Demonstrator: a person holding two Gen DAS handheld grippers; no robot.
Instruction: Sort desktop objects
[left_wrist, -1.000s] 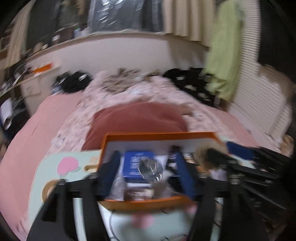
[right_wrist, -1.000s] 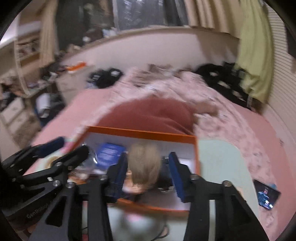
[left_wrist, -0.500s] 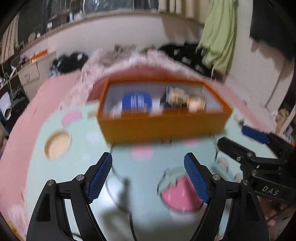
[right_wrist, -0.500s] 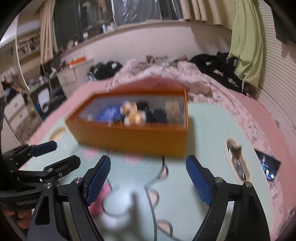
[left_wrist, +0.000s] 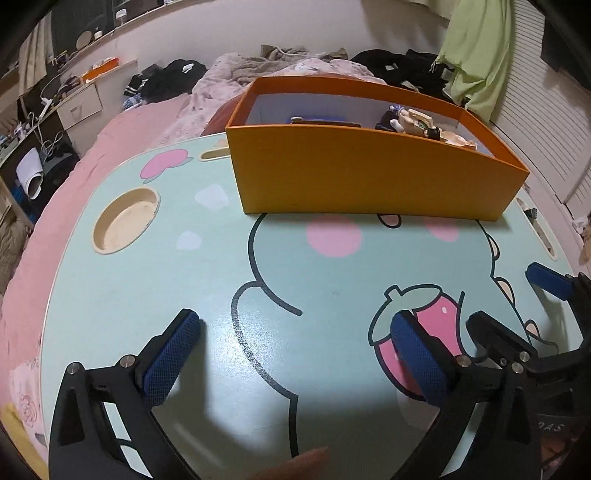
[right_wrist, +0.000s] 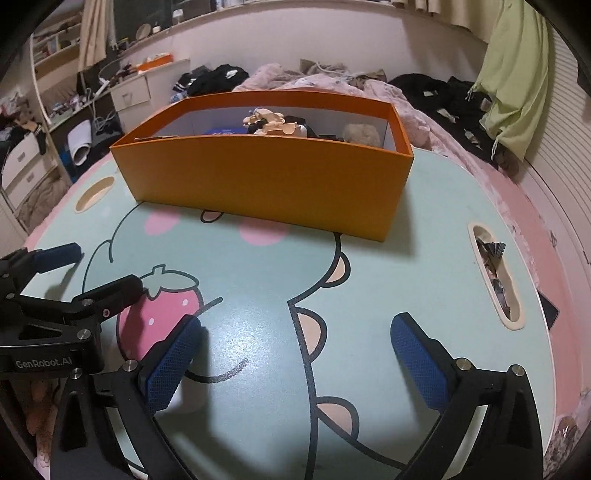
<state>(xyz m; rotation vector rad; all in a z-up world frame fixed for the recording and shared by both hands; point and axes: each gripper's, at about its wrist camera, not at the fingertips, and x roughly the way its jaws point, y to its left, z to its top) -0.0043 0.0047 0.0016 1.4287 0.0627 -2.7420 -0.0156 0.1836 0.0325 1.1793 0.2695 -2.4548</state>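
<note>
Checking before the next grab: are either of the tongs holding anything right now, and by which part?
Nothing is held. The left tongs and right tongs are both open and empty above the table.

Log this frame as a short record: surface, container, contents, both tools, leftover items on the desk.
surface: mint cartoon lap desk standing on a pink bed
container: orange box at the desk's far side, open top
contents: blue item, cream figurine, fuzzy beige item; the rest is hidden by the wall
left tool: open, empty, low over the desk
right tool: open, empty, low over the desk
leftover: small clutter in the side slot; the round cup recess holds nothing
</note>
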